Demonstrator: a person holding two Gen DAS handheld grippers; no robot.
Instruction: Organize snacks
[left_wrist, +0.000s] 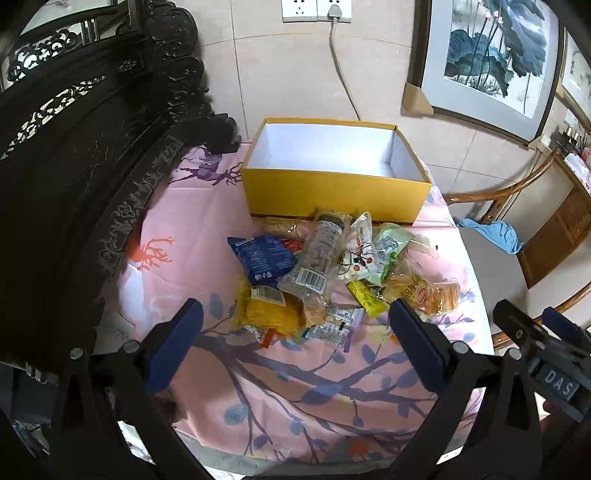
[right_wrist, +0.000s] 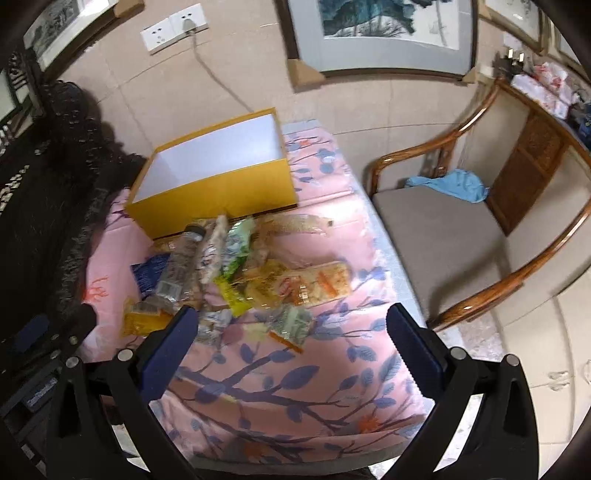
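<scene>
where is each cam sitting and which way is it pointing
Left wrist: sits on the left gripper, looks forward over the snack pile at the yellow box and wall; its own open fingers show, plus the right gripper at the right edge.
Right wrist: sits on the right gripper, faces the table from further right, catching the chair; its open fingers show.
Shared: pile, box, pink cloth, chair.

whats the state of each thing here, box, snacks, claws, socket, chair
yellow box: open, lidless, nothing visible inside
snack pile: loose heap on the tablecloth in front of the box, none boxed
blue snack packet: lying flat, sealed
left claw: open, holding nothing
right claw: open, holding nothing
wall socket: one plug in, cable hanging down
wooden chair: unoccupied, blue cloth on the seat
</scene>
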